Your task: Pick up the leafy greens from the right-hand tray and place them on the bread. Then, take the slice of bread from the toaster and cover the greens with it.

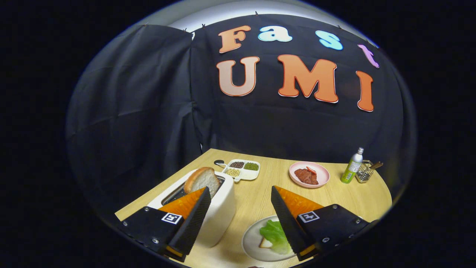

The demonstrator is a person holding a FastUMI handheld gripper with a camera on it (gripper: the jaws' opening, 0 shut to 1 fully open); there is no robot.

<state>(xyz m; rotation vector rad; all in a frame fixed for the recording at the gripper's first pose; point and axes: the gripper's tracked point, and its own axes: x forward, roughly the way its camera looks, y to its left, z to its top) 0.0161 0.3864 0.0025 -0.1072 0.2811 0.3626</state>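
- Two bread pieces: one slice (202, 179) upright in the toaster (219, 208) slot, lower left; another (266, 243) flat on the plate (251, 242), lower centre, mostly under the greens (275, 235).
- Greens pale, crinkled, lying on the plate bread, partly hidden by the right finger.
- Gripper (241, 193) released, fingers wide apart, nothing between; left fingertip just beside the toaster slice.
- Beyond on the table (260, 193): divided tray (243, 169) of beans, pink dish (309, 174) with meat, bottle (352, 165), wire holder (366, 171).
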